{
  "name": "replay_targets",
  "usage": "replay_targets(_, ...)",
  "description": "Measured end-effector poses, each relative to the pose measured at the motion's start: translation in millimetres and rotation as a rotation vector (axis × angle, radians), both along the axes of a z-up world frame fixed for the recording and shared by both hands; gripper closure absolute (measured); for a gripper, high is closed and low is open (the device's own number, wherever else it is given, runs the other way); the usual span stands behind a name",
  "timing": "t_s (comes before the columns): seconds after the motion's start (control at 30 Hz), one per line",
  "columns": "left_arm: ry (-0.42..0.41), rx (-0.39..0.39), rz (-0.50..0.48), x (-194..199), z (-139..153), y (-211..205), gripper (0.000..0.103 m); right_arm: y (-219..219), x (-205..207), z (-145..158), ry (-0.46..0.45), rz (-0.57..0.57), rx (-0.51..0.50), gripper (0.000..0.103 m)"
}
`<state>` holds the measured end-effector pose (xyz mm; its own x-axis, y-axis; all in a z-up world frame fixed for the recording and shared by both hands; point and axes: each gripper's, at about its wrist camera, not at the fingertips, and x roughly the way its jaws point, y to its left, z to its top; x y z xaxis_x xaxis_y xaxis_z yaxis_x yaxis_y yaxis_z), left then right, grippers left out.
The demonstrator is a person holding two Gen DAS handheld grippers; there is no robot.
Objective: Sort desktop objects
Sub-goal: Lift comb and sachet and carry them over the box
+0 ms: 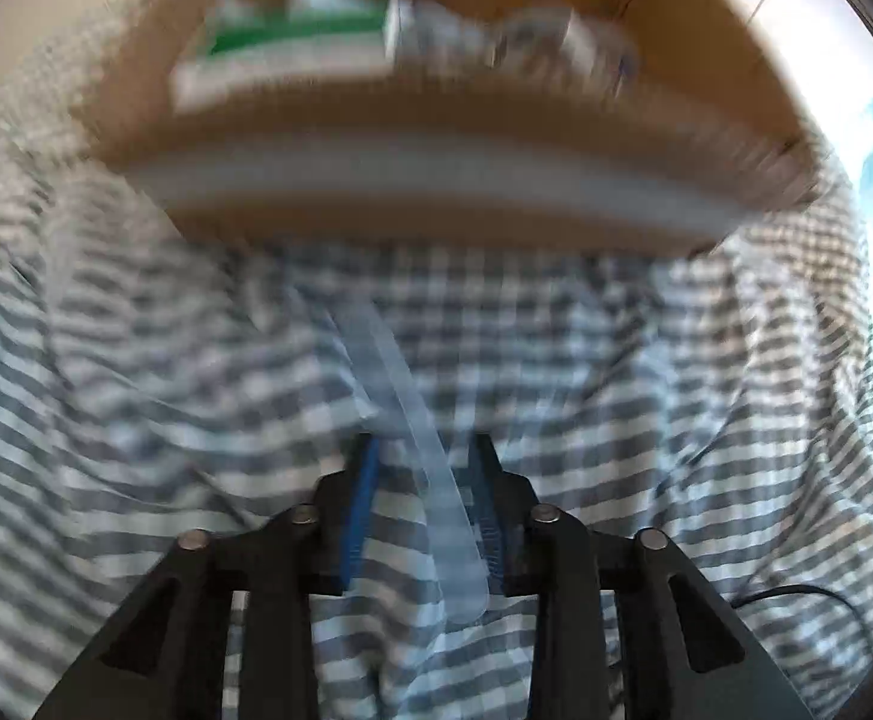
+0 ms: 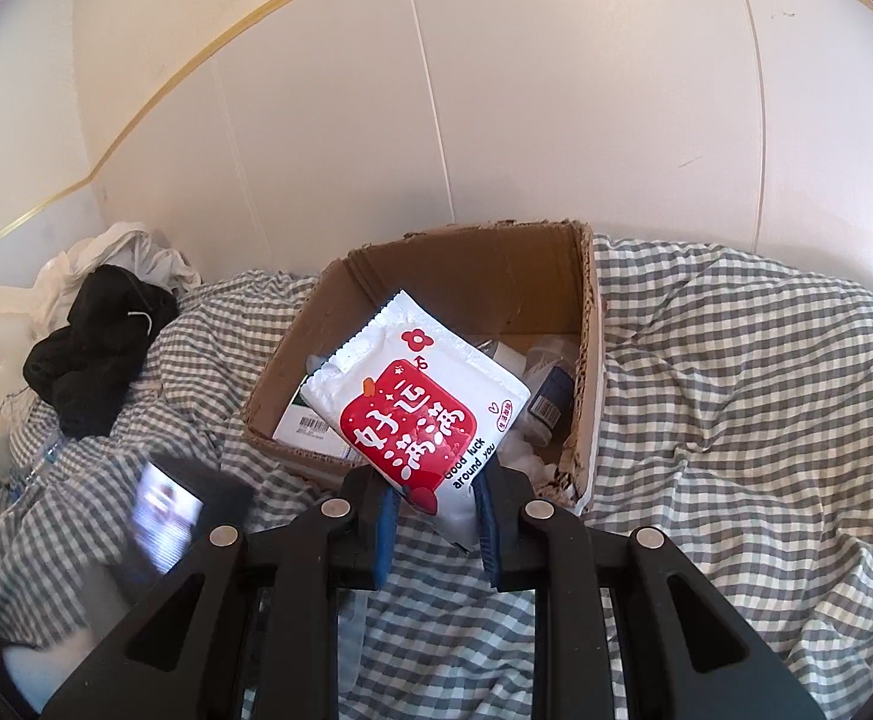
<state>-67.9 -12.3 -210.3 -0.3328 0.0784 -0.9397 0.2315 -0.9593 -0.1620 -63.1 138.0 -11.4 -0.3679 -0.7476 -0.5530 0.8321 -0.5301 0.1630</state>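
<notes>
My right gripper (image 2: 436, 483) is shut on a white and red tissue pack (image 2: 418, 396) and holds it over the near edge of a brown cardboard box (image 2: 496, 276). The box holds several small items, among them a blue carton (image 2: 553, 399). In the left wrist view, which is motion-blurred, my left gripper (image 1: 424, 450) is shut on a clear plastic ruler (image 1: 430, 462) that sticks forward toward the same box (image 1: 436, 222). A green and white carton (image 1: 292, 48) lies inside the box.
A grey and white checked cloth (image 2: 736, 390) covers the surface. A heap of black clothes (image 2: 94, 348) and white clothes (image 2: 118, 252) lies at the left. The left gripper's device, with a lit screen (image 2: 163, 516), is at the lower left. A white wall stands behind.
</notes>
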Motion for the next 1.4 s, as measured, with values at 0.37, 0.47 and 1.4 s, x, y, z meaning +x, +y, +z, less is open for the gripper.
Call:
replay_targets(0.37,0.021,-0.023,-0.002,-4,-10,1,0.076,-6,-8,12,0.021,0.008,-0.025,0.082)
replay_targets(0.47,0.072,-0.044,-0.012,6,15,7,0.099,-6,-7,19,0.04,0.006,-0.037,0.082)
replay_targets(1.4,0.34,-0.083,0.033,57,152,-17,0.099,-11,0,78,0.15,0.017,-0.143,0.082)
